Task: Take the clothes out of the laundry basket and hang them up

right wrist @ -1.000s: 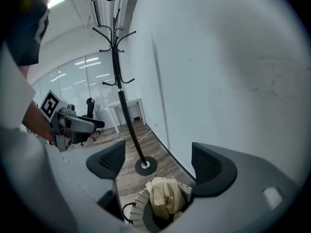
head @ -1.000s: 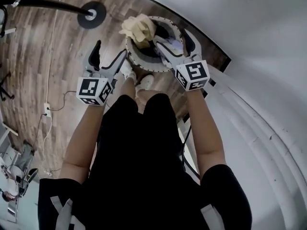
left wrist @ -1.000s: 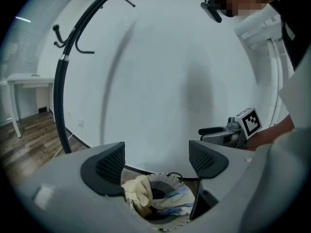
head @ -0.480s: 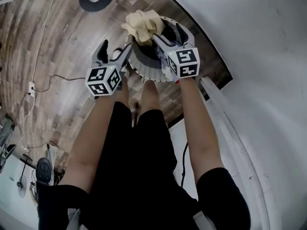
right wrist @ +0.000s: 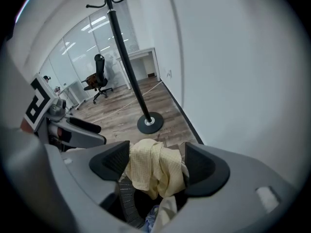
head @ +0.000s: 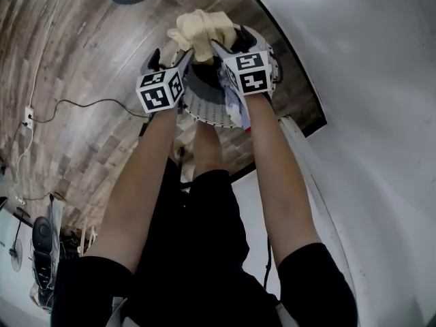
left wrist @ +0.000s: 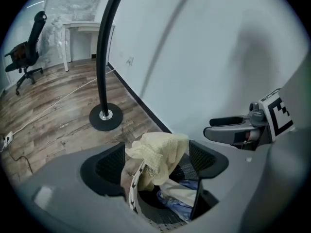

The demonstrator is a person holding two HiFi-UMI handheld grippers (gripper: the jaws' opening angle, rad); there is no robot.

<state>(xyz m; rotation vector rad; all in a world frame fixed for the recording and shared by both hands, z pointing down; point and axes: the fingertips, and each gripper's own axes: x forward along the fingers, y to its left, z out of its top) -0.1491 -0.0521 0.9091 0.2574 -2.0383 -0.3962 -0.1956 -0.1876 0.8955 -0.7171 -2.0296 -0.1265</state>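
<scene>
Right claw (right wrist: pixel 158 164) stands wide, though its jaws have just been closing. The yellow waffle-knit cloth (right wrist: pixel 150 171) lies between them, not yet pinched as far as the pads show. Left claw (left wrist: pixel 155 161) gapes likewise, with the same cloth in its gap and nothing gripped. That cloth is heaped on the far rim of the laundry basket (head: pixel 208 104), which stands on the wood floor (head: pixel 82 80) just beside the wall (head: pixel 368 80). More clothes (a pale blue piece (left wrist: pixel 176 205) among them) lie deeper inside. I judge this to be the pick-up step. The next move calls for one claw to close firmly on a thick fold and lift it clear of the rim, then carry it towards the coat stand (left wrist: pixel 105 115).
</scene>
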